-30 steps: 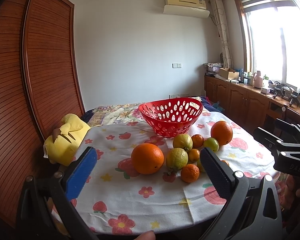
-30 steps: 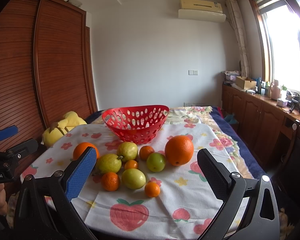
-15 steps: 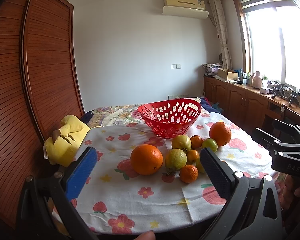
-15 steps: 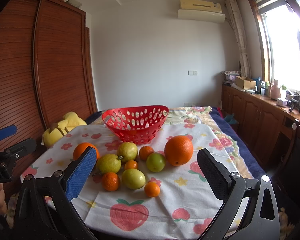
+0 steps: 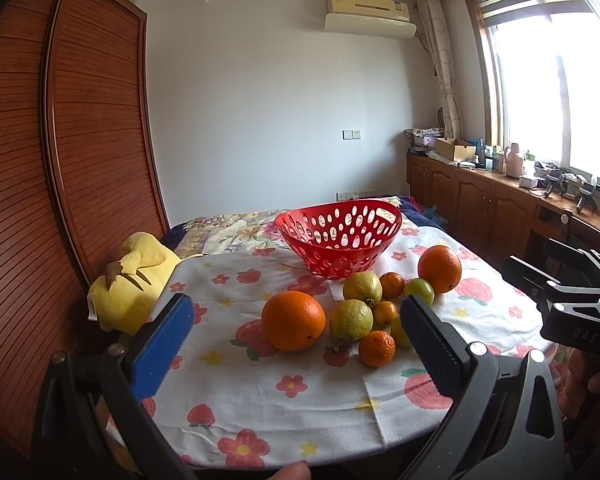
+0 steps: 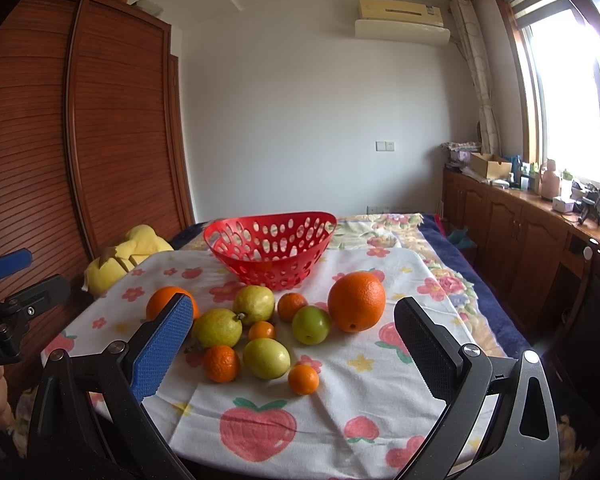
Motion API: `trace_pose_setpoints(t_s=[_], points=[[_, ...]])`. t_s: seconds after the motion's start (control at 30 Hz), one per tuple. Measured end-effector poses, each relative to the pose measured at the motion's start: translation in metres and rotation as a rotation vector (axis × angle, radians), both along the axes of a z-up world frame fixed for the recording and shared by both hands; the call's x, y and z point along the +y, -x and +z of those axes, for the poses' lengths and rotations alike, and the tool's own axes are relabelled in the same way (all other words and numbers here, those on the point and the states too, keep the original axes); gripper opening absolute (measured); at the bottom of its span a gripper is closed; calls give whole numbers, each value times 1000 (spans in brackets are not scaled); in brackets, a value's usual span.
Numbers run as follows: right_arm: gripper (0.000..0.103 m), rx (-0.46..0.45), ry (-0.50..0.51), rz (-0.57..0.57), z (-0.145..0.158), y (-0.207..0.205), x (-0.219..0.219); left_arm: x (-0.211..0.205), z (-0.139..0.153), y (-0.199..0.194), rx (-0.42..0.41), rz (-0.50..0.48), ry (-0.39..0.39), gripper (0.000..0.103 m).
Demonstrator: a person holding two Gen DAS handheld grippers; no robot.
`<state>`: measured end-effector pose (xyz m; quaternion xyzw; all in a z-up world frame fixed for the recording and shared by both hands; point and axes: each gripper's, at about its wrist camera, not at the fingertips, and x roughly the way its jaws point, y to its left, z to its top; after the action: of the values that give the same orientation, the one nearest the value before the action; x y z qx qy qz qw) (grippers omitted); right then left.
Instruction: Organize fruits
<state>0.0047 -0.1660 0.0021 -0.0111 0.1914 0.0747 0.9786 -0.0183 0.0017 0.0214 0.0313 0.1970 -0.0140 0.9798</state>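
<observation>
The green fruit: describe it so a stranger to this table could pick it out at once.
Start at the red basket at the back of the flowered tablecloth, then drop to the fruit cluster in front of it. The green fruit sits just left of the right-hand big orange. It is the only clearly green piece; its neighbours are orange or pale yellow-green.

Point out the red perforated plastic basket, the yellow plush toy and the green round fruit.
Red perforated plastic basket (image 6: 274, 258): right wrist view, on its near outer wall.
Yellow plush toy (image 5: 134, 280): left wrist view, on the middle of its body.
Green round fruit (image 6: 310, 325): right wrist view, on its front face.
</observation>
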Motion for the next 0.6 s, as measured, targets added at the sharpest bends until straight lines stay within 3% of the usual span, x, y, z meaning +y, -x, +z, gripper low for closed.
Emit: trace_pose_setpoints(t_s=[0.6], points=[[103,20,1,-1,2,2,-1,1,-13,-8,41,-15,19,103]])
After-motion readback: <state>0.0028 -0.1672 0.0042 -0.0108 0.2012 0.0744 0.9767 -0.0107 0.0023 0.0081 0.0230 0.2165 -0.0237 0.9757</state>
